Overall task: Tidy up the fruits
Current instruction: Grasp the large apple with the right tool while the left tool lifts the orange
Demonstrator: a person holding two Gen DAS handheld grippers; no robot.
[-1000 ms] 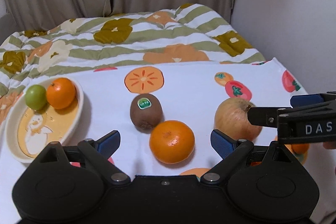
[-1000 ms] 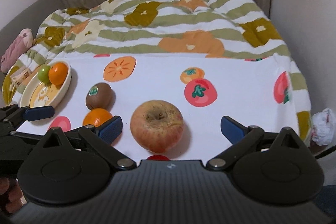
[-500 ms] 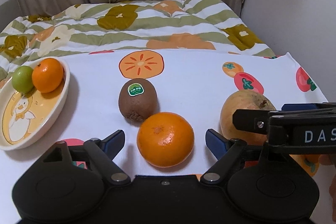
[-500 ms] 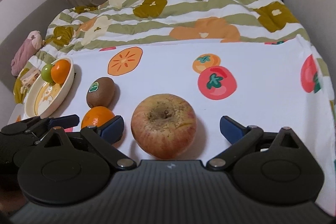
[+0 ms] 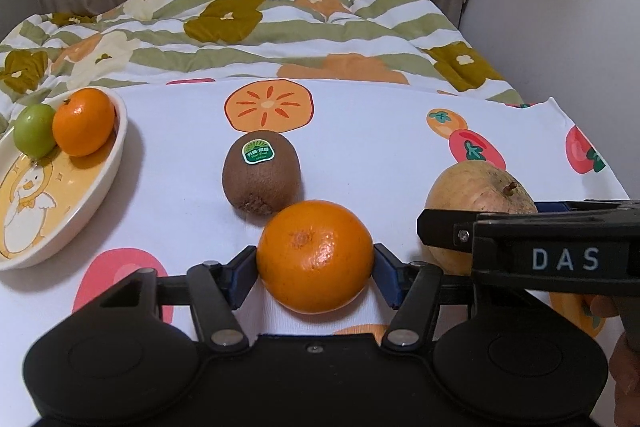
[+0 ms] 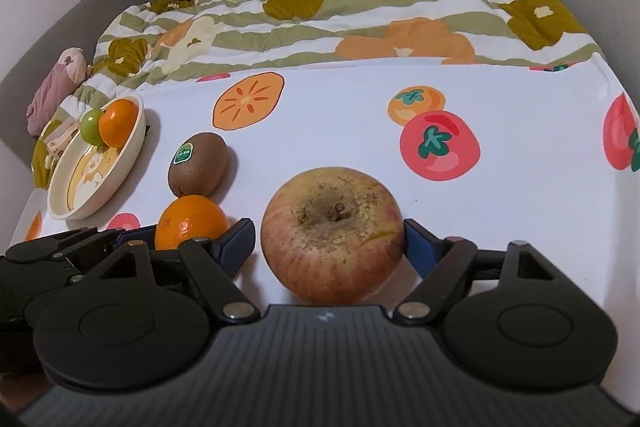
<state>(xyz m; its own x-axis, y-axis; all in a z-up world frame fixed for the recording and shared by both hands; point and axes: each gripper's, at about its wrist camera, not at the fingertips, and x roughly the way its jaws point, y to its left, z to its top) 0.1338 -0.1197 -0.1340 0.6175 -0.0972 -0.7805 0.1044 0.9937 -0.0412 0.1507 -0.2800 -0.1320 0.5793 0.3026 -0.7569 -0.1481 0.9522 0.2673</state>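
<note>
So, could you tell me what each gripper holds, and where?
Left gripper, just closing, pinches the loose orange by its sides; right gripper, also closing, straddles the apple, not yet gripping.

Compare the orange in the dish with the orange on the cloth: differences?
Place: the dish orange sits in the dish; the cloth orange lies on the tablecloth. Contact: the dish orange touches a green fruit; the cloth orange sits between the left claw pads, which have just been closing and touch both its sides. Shared: both round, orange.
</note>
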